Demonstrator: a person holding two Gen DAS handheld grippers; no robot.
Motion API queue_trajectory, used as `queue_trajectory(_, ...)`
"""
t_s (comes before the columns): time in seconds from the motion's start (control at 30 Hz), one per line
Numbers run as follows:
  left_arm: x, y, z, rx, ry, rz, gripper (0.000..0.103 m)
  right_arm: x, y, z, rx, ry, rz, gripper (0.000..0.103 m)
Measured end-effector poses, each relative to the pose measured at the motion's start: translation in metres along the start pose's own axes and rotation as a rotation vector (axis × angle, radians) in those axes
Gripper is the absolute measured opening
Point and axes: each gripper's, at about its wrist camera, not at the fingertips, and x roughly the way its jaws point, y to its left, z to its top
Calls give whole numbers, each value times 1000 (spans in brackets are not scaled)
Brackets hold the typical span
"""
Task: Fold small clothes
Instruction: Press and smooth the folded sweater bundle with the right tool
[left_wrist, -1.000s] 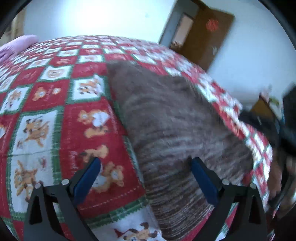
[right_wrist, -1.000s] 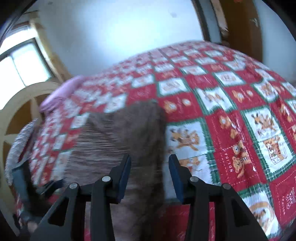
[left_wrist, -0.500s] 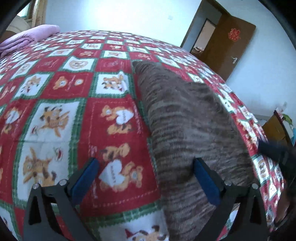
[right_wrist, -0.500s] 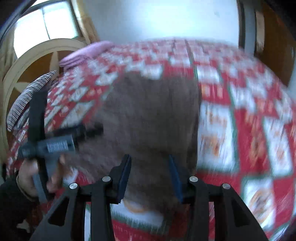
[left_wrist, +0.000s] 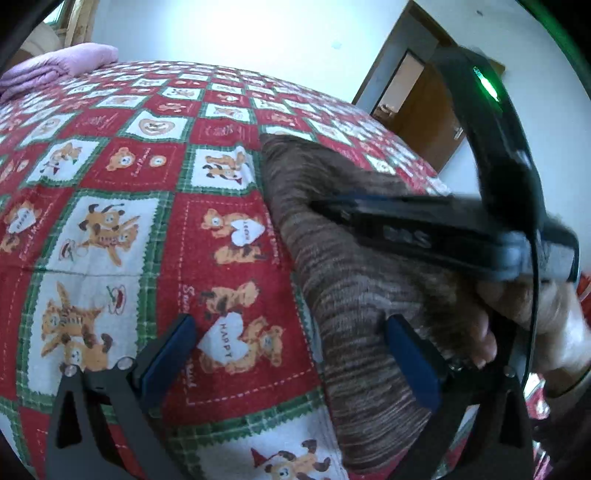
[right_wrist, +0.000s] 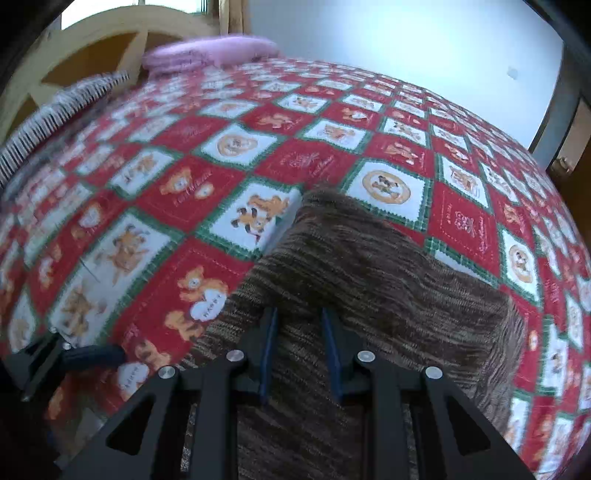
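Two tongs over one brown striped knit garment (right_wrist: 373, 280), which lies flat on the bed's red-and-white bear quilt (left_wrist: 110, 229), filling the 3-to-6 o'clock part of the left view. Right tongs (right_wrist: 300, 350) are closing with the knit's near edge between the blue pads, apparently pinching it up for a fold. Left tongs (left_wrist: 291, 354) gape wide, one pad over quilt, the other over cloth, gripping nothing; probably waiting to pin or take the opposite edge. A hand (left_wrist: 532, 314) carries the right tool at 3 o'clock.

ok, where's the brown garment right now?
The brown garment lies on the teddy-bear bedspread, centre-low in the right wrist view, under the right claw; in the left view, right of centre.
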Motion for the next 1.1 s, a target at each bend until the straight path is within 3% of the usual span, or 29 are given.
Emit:
queue_trajectory(0.13, -5, 12, 0, -78, -35, -22, 103, -40, -20, -28, 92, -77, 30, 25)
queue_trajectory(0.2, -3, 8, 0, -60, -29, 0, 103, -66, -30, -53, 145, -136, 77, 25)
queue_trajectory(0.23, 1, 1, 0, -28, -11, 44, 103, -75, -33, -69, 162, -146, 94, 25)
queue_trajectory(0.3, 8, -9, -1, 27, 13, 115, 103, -63, -35, -97, 175, -61, 25, 25)
queue_trajectory(0.37, 17, -23, -2, 98, 49, 211, 103, -64, -38, -114, 172, -109, 36, 26)
queue_trajectory(0.43, 15, -27, -3, 119, 47, 235, 103, -70, -45, -121, 203, -130, 60, 26)
queue_trajectory(0.6, -4, -20, 6, 61, -41, 188, 103, -90, -73, -124, 354, -219, 120, 30)
queue_trajectory(0.7, 11, -26, 12, 93, -2, 186, 103, -86, -102, -128, 457, -226, 135, 40)
queue_trajectory(0.8, 23, -27, 9, 94, 24, 171, 103, -71, -132, -127, 572, -200, 172, 44)
queue_trajectory(1.1, 24, -25, 7, 87, 19, 140, 103, -37, -156, -112, 621, -192, 234, 44)
